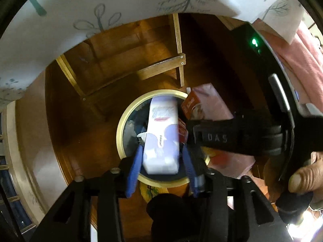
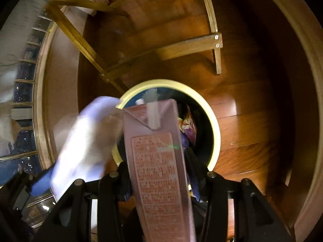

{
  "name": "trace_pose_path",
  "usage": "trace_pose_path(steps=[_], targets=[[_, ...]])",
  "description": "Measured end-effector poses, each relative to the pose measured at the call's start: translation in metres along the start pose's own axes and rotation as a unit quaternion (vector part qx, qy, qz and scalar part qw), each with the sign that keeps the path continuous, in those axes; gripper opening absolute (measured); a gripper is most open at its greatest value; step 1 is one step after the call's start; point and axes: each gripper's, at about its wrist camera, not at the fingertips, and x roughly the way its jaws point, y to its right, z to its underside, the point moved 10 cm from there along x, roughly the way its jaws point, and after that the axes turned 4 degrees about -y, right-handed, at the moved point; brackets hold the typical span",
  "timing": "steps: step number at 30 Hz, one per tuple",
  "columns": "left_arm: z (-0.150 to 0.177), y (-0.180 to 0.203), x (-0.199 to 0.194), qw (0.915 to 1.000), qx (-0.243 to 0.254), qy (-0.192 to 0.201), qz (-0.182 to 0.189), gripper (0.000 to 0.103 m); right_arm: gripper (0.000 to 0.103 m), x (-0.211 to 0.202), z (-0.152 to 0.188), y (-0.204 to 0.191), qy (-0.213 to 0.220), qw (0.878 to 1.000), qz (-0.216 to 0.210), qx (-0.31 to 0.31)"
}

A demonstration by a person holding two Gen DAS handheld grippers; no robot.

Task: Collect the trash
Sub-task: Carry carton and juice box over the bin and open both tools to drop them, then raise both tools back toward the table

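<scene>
We look straight down on a round trash bin (image 1: 121, 125) w/ a pale yellow rim and dark inside, standing on a brown wood floor (image 1: 66, 125). In the right wrist view the bin holds a crumpled orange-and-purple wrapper (image 2: 188, 125) near its right wall; other contents are too dark to name.

Left tool (image 1: 161, 157): its blue fingers (image 1: 134, 165) stand on both sides of a white-and-lavender tissue pack (image 1: 161, 135), above the bin mouth. The jaws are partly open; we can't tell if the pads press on the pack or have let go. The pack is blurred, esp. in the right wrist view, where it shows as a pale smear at left.

Right tool (image 2: 159, 173): a tall pink drink carton (image 2: 159, 161) sits between its jaws, top end towards the bin opening, w/ a white straw in a clear sleeve (image 2: 153, 117) stuck on its face. The carton hides both pads; it looks gripped, jaws part-way apart.

In the left wrist view a hand (image 1: 300, 179) wraps the right tool's black body, which reads "DAS", poss. cut off. The carton there shows a red-orange end w/ blurred lettering. The carton's side panel carries a block of red small print, not legible.

Wooden frame legs (image 1: 177, 50) stand beyond the bin. A white cloth w/ teal leaf drawings (image 1: 121, 6) hangs over the top edge; what it covers is cut off.
</scene>
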Motion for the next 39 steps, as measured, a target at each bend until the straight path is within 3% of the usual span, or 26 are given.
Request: trace_pose_path(steps=[3, 5, 7, 8, 16, 22, 33, 39], targets=[[-0.001, -0.008, 0.004, 0.9999, -0.009, 0.000, -0.014, 0.065, 0.051, 0.002, -0.003, -0.001, 0.005, 1.000, -0.005, 0.007], [0.000, -0.017, 0.004, 0.9996, -0.025, 0.000, -0.016, 0.075, 0.061, -0.001, -0.003, -0.002, 0.010, 1.000, -0.005, 0.008], [0.005, -0.023, 0.000, 0.9991, -0.038, -0.002, -0.015, 0.090, 0.063, -0.006, -0.002, -0.001, 0.015, 1.000, -0.007, 0.008], [0.006, -0.026, -0.004, 0.9988, -0.046, -0.002, -0.015, 0.092, 0.066, -0.010, -0.002, -0.002, 0.016, 1.000, -0.007, 0.008], [0.013, -0.036, -0.040, 0.9979, -0.056, 0.004, -0.031, 0.093, 0.069, -0.053, 0.000, -0.016, 0.041, 0.999, -0.008, 0.006], [0.019, -0.031, -0.093, 0.9972, -0.069, 0.005, -0.031, 0.093, 0.069, -0.113, 0.016, -0.027, 0.054, 0.999, -0.005, 0.003], [0.012, -0.027, -0.257, 0.9955, -0.062, 0.060, -0.040, 0.093, 0.069, -0.252, 0.047, -0.057, 0.100, 0.994, 0.003, -0.045], [-0.010, -0.031, -0.335, 0.9908, -0.070, 0.106, -0.048, 0.093, 0.069, -0.314, 0.051, -0.076, 0.140, 0.987, 0.000, -0.082]])
